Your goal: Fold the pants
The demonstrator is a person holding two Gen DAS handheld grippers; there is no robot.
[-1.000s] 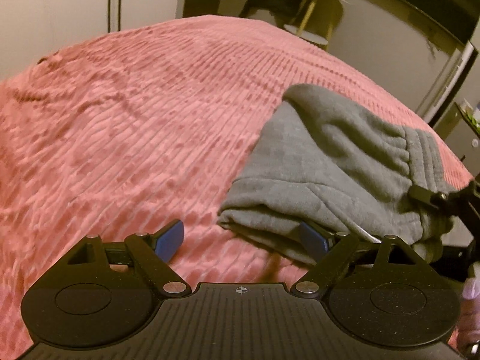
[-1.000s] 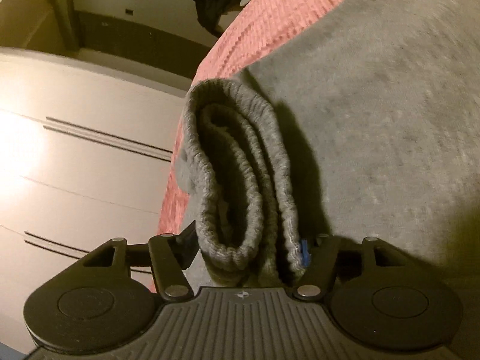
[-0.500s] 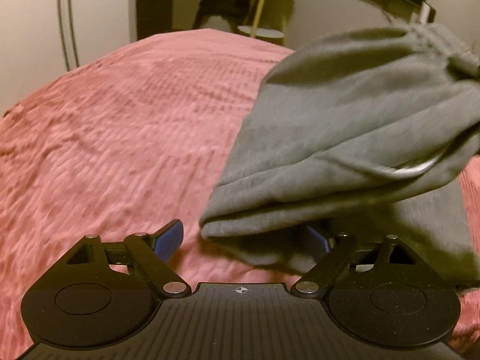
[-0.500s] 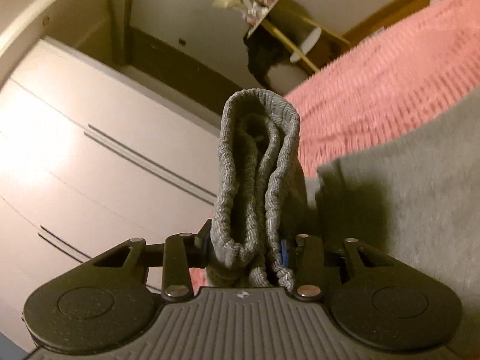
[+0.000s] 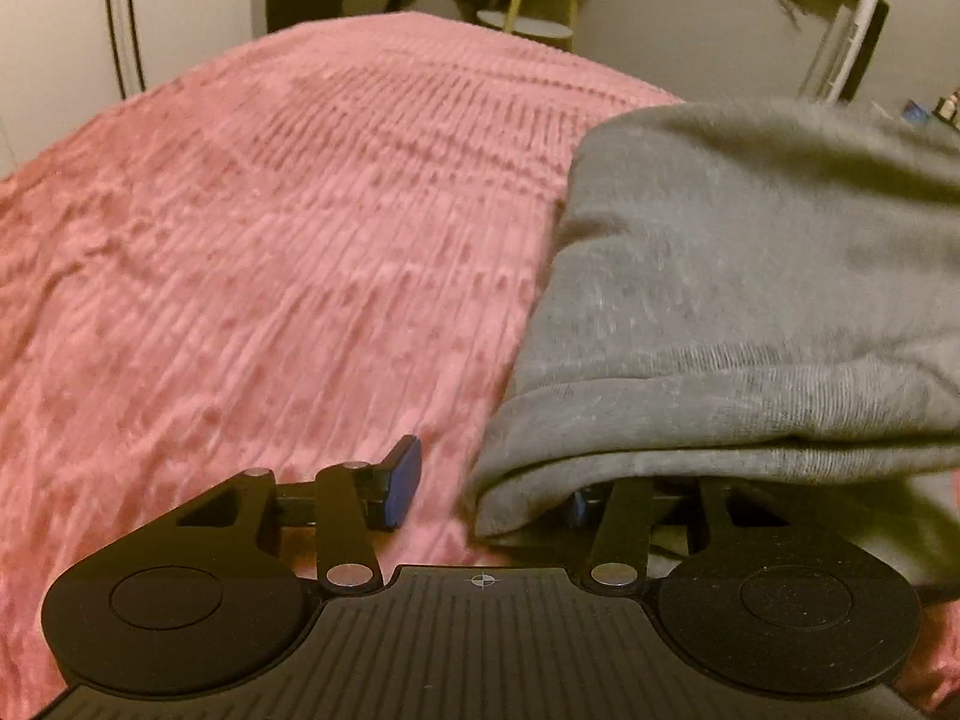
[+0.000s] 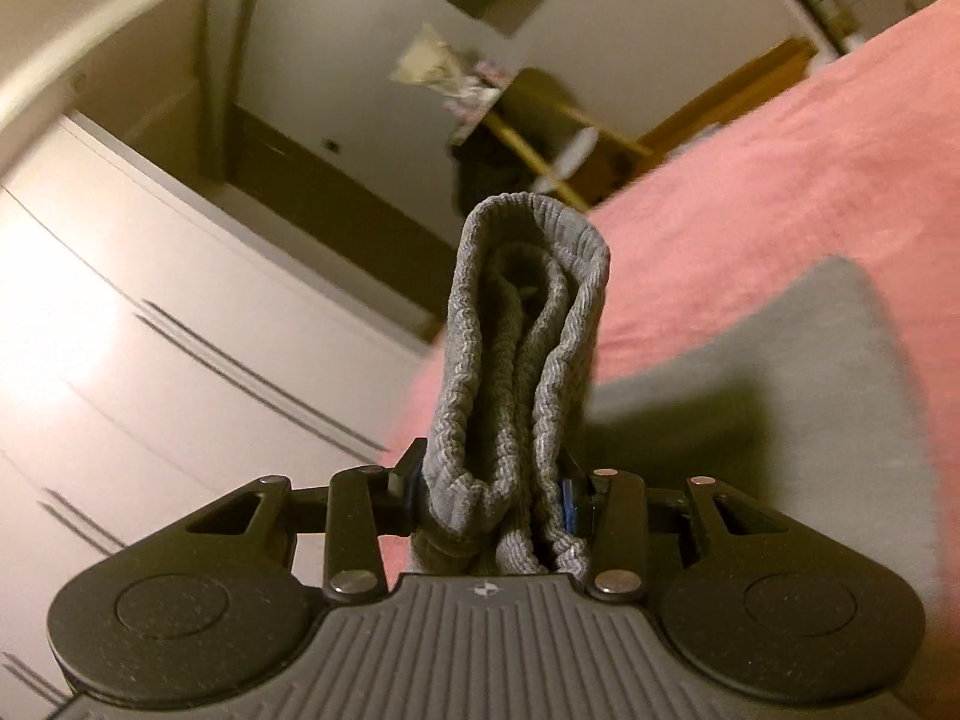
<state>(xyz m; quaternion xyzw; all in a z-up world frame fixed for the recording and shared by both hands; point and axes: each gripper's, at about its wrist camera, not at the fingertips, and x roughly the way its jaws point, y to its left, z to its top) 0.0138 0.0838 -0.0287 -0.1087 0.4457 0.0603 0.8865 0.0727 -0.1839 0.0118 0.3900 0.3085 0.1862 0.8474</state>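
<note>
Grey pants, already folded into a thick bundle, sit on the right side of a bed with a pink ribbed bedspread. Their bunched, ribbed waistband stands up out of the right gripper, which is clamped firmly on it, both pads pressing the doubled elastic. In the other view the left gripper sits low at the near corner of the bundle. Its jaws are closing: the left blue pad is bare over the bedspread, while the right pad is tucked under the overhanging cloth edge, so the corner lies between them but is not yet pinched. White wardrobe doors and a small side table stand beyond the bed. To do this fold well, the left gripper should probably catch all layers at the corner before lifting, then both ends should travel together so the bundle lands square and unwrinkled.
</note>
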